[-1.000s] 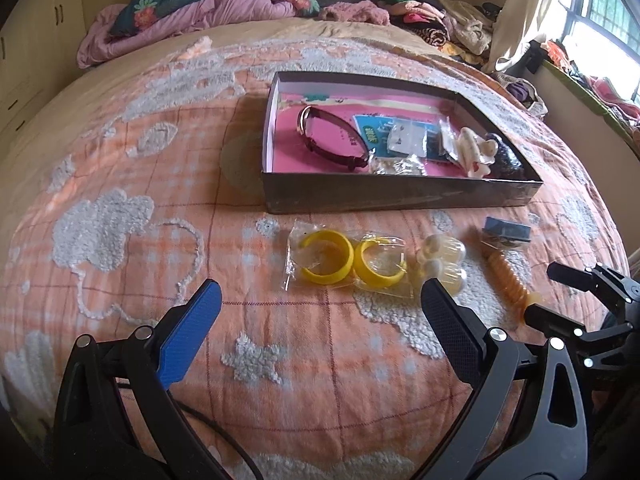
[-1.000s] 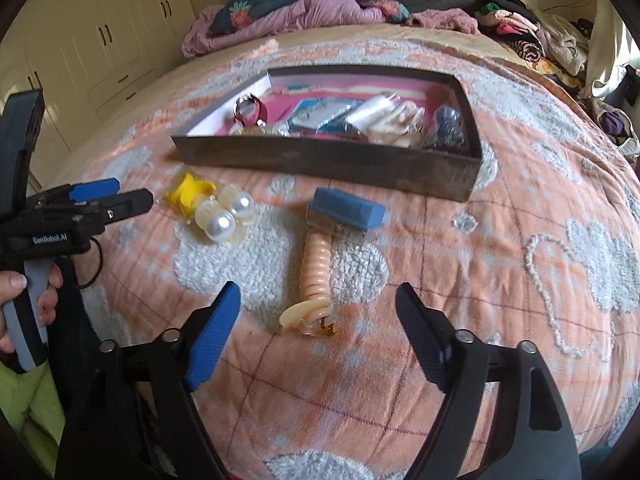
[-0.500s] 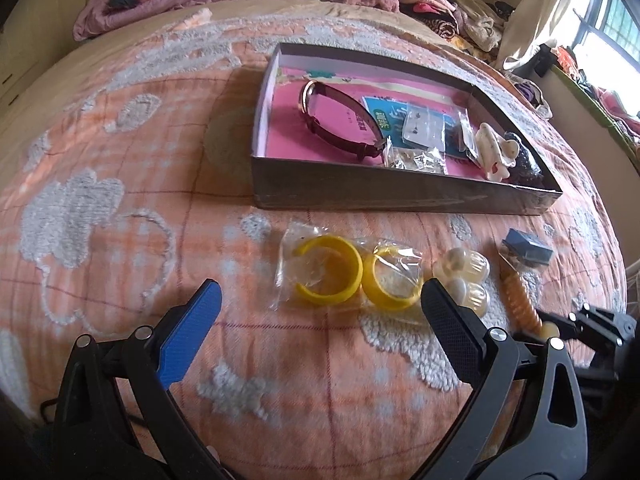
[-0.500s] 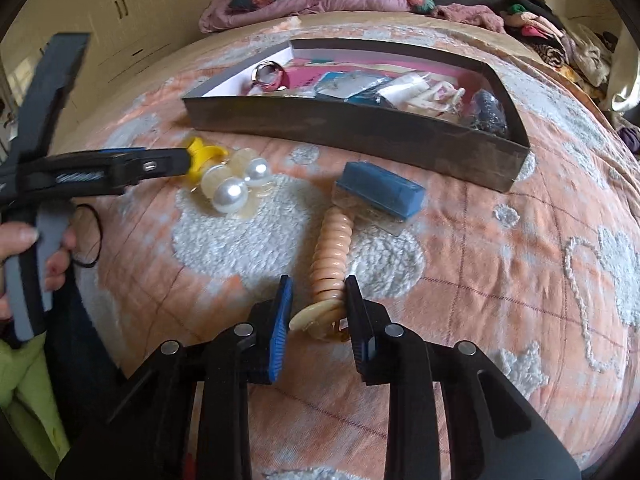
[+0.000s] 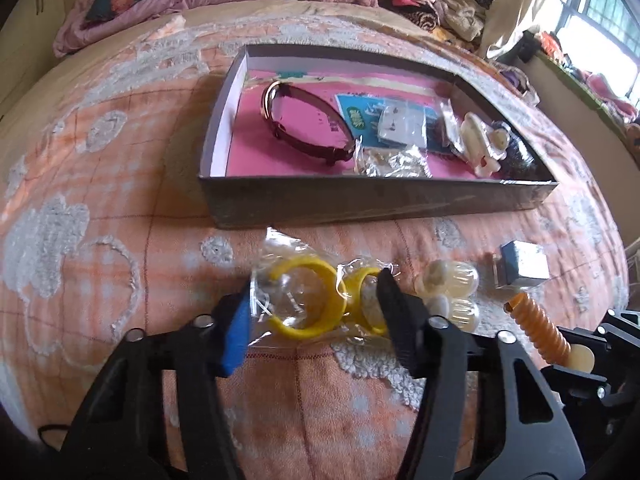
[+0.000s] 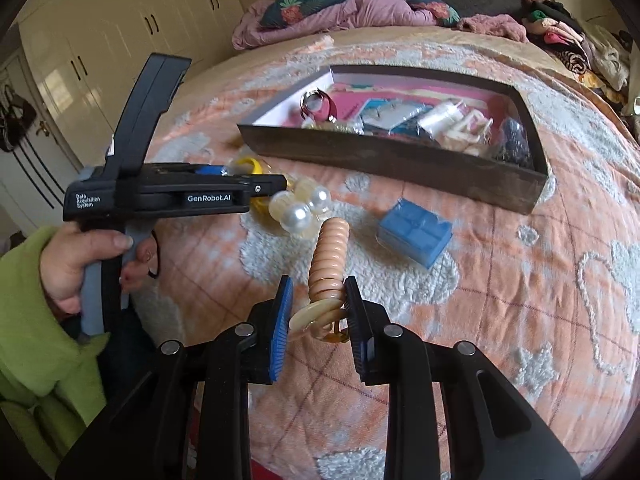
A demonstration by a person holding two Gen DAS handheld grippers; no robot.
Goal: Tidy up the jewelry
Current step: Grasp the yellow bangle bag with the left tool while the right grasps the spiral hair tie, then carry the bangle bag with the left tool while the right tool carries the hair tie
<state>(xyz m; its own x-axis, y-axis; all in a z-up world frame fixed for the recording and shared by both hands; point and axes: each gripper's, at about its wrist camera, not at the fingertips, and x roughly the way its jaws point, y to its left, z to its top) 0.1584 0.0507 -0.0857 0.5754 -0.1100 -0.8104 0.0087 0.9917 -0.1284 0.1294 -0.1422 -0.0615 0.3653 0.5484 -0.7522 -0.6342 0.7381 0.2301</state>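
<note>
My left gripper (image 5: pixel 316 312) is shut on a clear packet holding two yellow bangles (image 5: pixel 304 300), on the orange bedspread in front of the open box (image 5: pixel 372 204). My right gripper (image 6: pixel 316 312) is shut on the peach coiled hair tie (image 6: pixel 328 256) and holds it raised, tilted up off the bed. In the left wrist view that hair tie (image 5: pixel 540 324) shows at the right. The box holds a dark red bracelet (image 5: pixel 304 120), small packets and a white clip. The left gripper (image 6: pixel 168 196) also shows in the right wrist view.
Pearl-like clear beads (image 5: pixel 448 288) lie right of the bangles and also show in the right wrist view (image 6: pixel 300 204). A blue box (image 6: pixel 416 232) lies to the right on the bed. Pillows and clothes are piled at the far end. Wardrobes (image 6: pixel 100 40) stand at the left.
My left gripper moved forward and closed on the bangle packet. My right gripper, closing half a second ago, is shut on the hair tie and has lifted it off the bed.
</note>
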